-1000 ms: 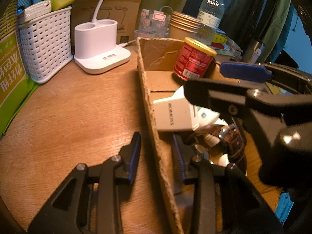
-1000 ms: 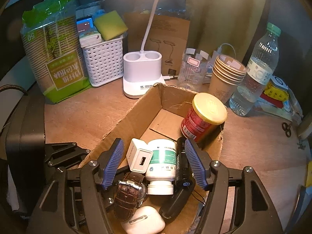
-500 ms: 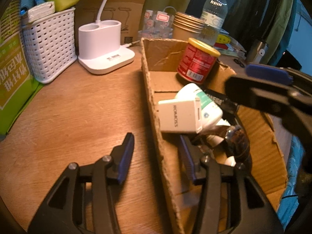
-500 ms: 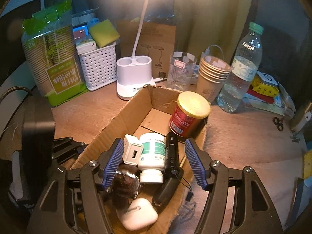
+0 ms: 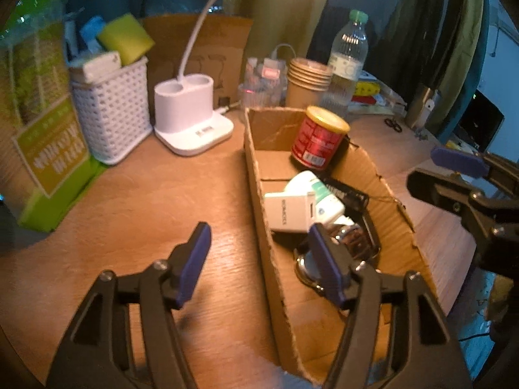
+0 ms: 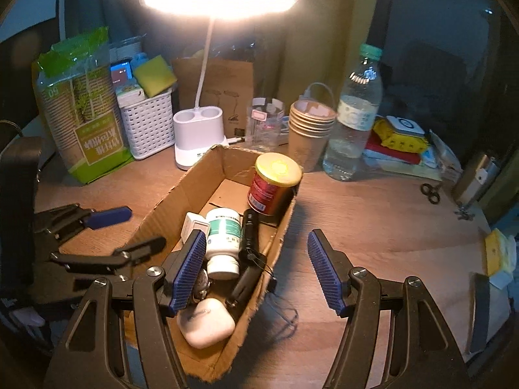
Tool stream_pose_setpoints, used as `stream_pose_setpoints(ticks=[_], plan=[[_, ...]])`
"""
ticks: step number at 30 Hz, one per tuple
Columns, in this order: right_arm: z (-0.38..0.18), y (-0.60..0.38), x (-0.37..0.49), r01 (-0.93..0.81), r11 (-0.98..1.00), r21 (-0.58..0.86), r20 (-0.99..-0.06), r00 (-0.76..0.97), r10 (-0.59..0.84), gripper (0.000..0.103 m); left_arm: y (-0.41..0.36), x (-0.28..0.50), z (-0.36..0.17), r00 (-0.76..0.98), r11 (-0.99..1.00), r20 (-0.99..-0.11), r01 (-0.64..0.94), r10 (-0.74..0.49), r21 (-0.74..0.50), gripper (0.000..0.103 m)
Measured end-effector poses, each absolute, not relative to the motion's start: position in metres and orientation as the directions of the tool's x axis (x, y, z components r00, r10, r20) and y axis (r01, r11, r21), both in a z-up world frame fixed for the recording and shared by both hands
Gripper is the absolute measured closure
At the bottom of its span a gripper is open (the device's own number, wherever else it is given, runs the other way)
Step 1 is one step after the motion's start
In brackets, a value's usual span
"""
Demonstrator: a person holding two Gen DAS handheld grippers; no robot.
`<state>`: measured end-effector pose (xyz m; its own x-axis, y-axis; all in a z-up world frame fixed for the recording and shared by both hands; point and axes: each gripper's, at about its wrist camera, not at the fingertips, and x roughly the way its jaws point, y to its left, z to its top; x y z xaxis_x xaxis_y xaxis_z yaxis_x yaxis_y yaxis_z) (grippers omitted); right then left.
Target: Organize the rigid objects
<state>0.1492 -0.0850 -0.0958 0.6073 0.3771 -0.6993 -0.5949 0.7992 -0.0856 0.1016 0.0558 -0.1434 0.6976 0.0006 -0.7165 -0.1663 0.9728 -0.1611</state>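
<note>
Red can [image 6: 271,191] with yellow lid; brown cardboard box [image 6: 181,201].

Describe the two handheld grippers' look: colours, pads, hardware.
Both match: the left gripper and right gripper have matte black, angular plastic arms with triangular cutouts and silver screw heads at the pivots. The jaws carry blue pads; the right gripper's pads show fine ridges. No cables, markings or sleeves are visible.
</note>
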Motion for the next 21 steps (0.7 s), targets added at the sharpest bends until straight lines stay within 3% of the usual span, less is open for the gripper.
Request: stream_pose_setpoints(ticks=[13,21], plan=[[-0.061,-0.114,0.108,-0.543,0.832,-0.116,-0.628,0.689,0.362,0.035,0.044,0.061,-0.088,0.792,0.975,-0.610,-0.154,0.024,-0.163,0.015],[-0.042,-0.138,0.077,-0.487,0.865,-0.120,-0.582,0.740,0.336,0.035,0.024,0.033,-0.055,0.840,0.983,-0.542,-0.109,0.013,-0.146,0.013]])
